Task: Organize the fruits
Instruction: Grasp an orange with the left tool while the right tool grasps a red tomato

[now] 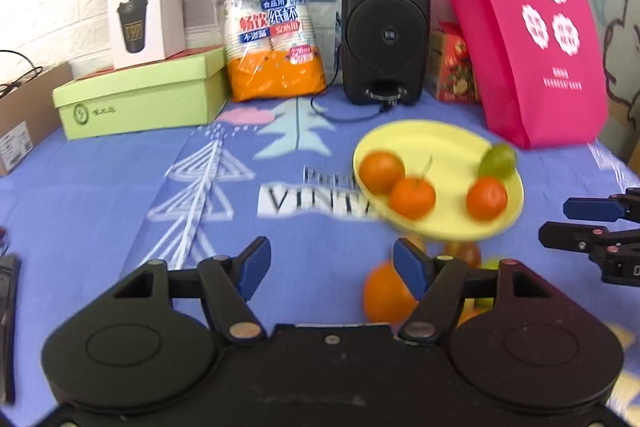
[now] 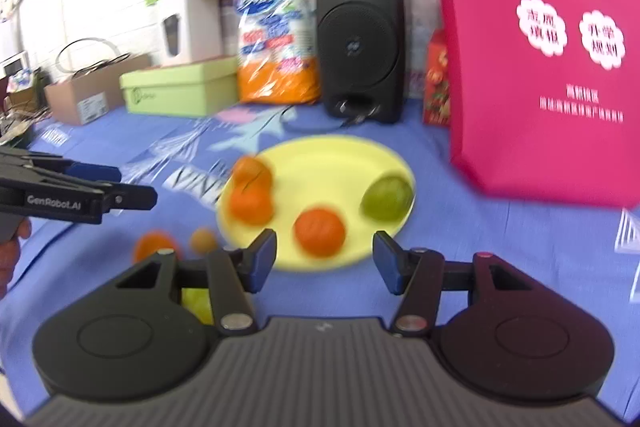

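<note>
Both claws released, empty. Left gripper: yellow plate ahead-right, loose orange beside its right finger. Right gripper: plate directly ahead, three oranges, one green fruit.

The left wrist view looks forward, low over the cloth, with the plate ahead to its right. The right wrist view faces the plate nearer. Both share the plate, speaker and pink bag.
</note>
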